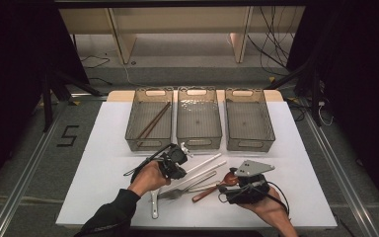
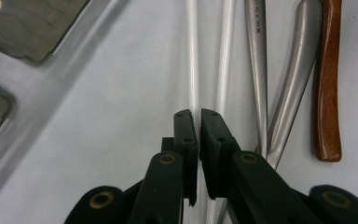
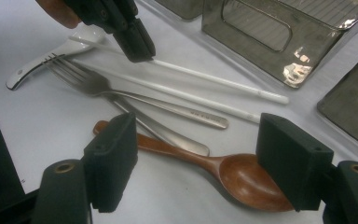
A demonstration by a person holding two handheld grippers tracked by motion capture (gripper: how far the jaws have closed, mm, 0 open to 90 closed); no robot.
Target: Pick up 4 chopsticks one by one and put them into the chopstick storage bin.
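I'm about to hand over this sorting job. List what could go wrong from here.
1. The left tool is shut on one thin white chopstick; lifting may nudge its twin lying alongside.
2. The open right tool straddles the brown wooden spoon, which touches a steel handle; closing could drag both.

Three smoky baskets stand in a row at the far side of the white table (image 1: pixel 103 163): left (image 1: pixel 148 143), middle (image 1: pixel 199 142), right (image 1: pixel 251 144). Brown chopsticks (image 1: pixel 154 120) lie in the left one. Nearer lie white chopsticks (image 1: pixel 209 163), a fork (image 1: pixel 177 193), a wooden spoon (image 1: pixel 208 190) and a white spoon (image 1: pixel 154 205). A "5" mark (image 1: pixel 68 135) is on the floor, and cables (image 1: pixel 271 44) trail beyond.
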